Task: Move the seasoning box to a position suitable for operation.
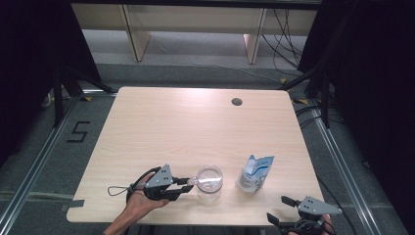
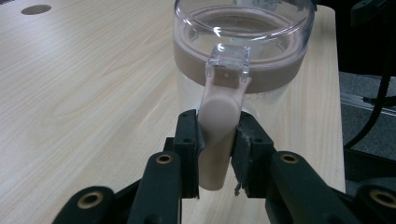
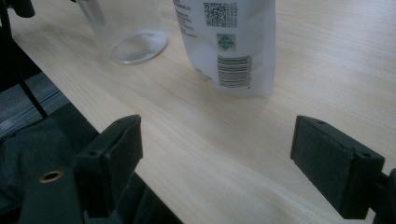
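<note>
**Left jaws clamp the jar's handle**

My left gripper (image 2: 215, 140) pinches the beige handle (image 2: 217, 116) of the clear jar (image 1: 209, 182), standing near the table's (image 1: 195, 122) front edge. My right gripper (image 3: 217, 140) gapes wide, empty, facing the white pouch (image 3: 233, 42).

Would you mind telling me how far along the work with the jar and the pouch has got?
Early on. Done: the left gripper is shut on the handle of the clear jar, which stands upright on the table. In hand: steadying the jar. Left: the pouch stands untouched beside it, and the right gripper is open at the near table edge, short of the pouch.
</note>
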`<action>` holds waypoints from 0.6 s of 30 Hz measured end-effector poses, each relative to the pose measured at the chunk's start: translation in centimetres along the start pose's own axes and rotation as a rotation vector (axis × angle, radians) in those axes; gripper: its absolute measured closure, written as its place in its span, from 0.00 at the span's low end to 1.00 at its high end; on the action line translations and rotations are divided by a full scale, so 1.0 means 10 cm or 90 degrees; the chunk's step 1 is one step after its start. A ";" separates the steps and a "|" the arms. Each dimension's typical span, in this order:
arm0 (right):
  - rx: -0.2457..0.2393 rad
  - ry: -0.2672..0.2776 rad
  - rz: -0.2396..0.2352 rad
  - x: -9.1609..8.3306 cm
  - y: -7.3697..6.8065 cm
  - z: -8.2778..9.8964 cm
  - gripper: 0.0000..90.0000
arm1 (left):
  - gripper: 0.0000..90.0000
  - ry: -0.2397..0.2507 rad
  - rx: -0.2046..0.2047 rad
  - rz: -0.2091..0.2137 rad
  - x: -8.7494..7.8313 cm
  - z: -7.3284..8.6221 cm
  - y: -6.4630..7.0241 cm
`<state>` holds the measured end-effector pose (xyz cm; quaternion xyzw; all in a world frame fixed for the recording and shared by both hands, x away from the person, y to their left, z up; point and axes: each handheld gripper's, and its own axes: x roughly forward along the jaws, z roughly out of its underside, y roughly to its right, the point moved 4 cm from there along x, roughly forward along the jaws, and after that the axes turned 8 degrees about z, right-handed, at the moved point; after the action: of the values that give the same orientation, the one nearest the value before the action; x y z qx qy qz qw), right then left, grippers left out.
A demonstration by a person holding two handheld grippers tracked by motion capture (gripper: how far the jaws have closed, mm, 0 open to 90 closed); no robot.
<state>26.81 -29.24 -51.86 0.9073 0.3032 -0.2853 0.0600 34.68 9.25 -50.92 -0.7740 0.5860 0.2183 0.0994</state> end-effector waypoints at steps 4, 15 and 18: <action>0.000 0.000 -0.001 0.00 0.00 0.00 0.20 | 0.80 -0.001 0.004 -0.007 -0.02 0.01 -0.03; -0.007 0.010 -0.005 -0.02 -0.05 -0.03 0.25 | 0.50 0.012 -0.040 -0.022 -0.10 0.01 0.02; 0.015 0.009 -0.007 -0.04 -0.10 -0.06 0.27 | 0.36 0.017 -0.066 -0.036 -0.17 0.02 0.05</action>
<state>26.22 -28.52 -51.07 0.9081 0.3051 -0.2832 0.0453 33.74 10.68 -50.26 -0.7973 0.5529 0.2350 0.0573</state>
